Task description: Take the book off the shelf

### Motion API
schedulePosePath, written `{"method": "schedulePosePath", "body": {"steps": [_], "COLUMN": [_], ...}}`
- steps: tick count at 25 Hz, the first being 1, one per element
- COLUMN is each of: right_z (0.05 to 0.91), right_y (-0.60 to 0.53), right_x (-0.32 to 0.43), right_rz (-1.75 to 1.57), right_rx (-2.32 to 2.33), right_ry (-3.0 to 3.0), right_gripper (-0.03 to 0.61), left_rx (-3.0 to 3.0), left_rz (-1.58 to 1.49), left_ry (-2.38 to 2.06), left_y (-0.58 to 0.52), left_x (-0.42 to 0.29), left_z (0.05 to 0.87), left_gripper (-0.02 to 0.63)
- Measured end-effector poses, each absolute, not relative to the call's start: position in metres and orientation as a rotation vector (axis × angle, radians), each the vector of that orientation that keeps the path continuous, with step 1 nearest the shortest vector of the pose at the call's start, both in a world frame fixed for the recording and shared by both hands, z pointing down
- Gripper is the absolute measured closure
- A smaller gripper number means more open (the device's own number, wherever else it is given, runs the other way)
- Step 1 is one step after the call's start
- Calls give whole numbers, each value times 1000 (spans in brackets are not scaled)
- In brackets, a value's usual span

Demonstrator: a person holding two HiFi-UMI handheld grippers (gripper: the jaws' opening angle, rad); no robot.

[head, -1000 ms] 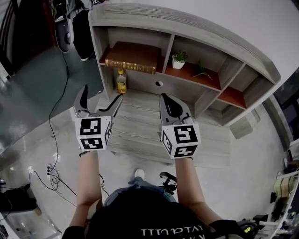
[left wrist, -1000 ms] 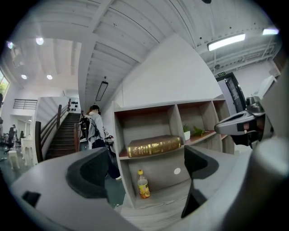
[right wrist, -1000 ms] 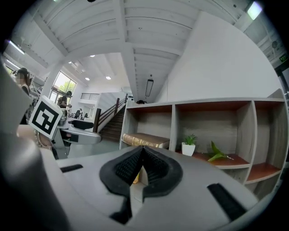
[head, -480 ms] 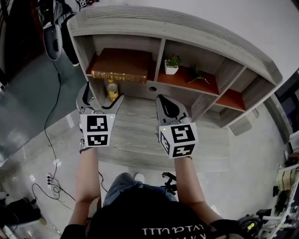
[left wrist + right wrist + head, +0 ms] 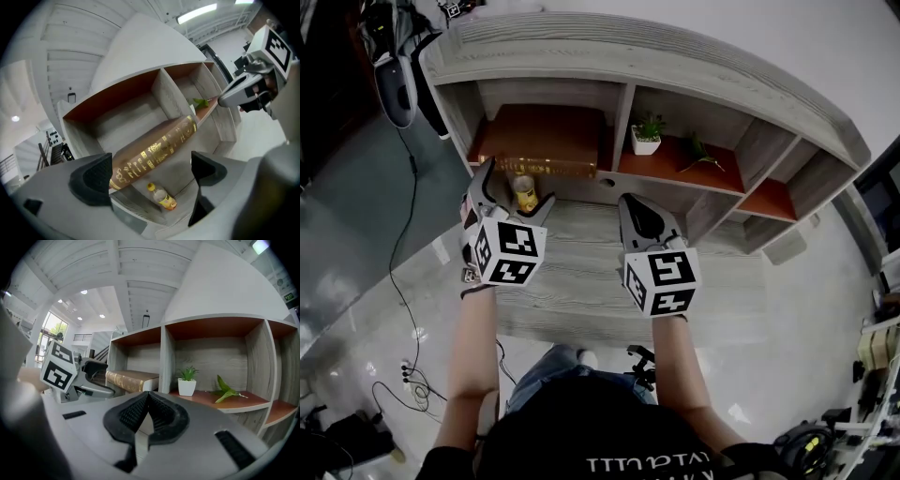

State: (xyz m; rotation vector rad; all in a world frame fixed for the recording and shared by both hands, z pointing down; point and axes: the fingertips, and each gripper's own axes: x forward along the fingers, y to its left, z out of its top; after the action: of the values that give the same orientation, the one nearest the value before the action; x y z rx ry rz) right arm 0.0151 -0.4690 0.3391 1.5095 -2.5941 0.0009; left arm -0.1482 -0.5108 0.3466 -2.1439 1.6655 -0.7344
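Left gripper [image 5: 150,171] wide open, empty; book [image 5: 157,149] just ahead (gold-lettered spine facing jaws). Right gripper [image 5: 148,400] jaws together, nothing held, shelf [image 5: 168,352] ahead.

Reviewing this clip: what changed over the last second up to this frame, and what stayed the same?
The left gripper moved forward toward the shelf and tilted. Its open fingers now frame the spine of the book but have not closed on it. Nothing was grasped or released. Unchanged: the right gripper is shut and empty, the book lies flat in the left compartment, and the bottle and potted plant are in place.
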Motion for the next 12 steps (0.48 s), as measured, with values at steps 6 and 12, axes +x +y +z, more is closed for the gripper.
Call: {"method": "schedulePosePath", "body": {"steps": [6,12], "right_z": [334,340], "right_y": [-485,-503], "right_x": [2,-1], "right_rz": [18,75], "right_rx": [1516,1540], "right_ry": [-2593,-2581], "right_gripper": [566,566], "left_rx": [-2078,-1960], "left_rz": [-918,-1104], "left_ry": [1501,1342], "left_y": [-533,-554], "left_x": [-147,-148], "left_z": [354,368], "left_gripper": [80,88]}}
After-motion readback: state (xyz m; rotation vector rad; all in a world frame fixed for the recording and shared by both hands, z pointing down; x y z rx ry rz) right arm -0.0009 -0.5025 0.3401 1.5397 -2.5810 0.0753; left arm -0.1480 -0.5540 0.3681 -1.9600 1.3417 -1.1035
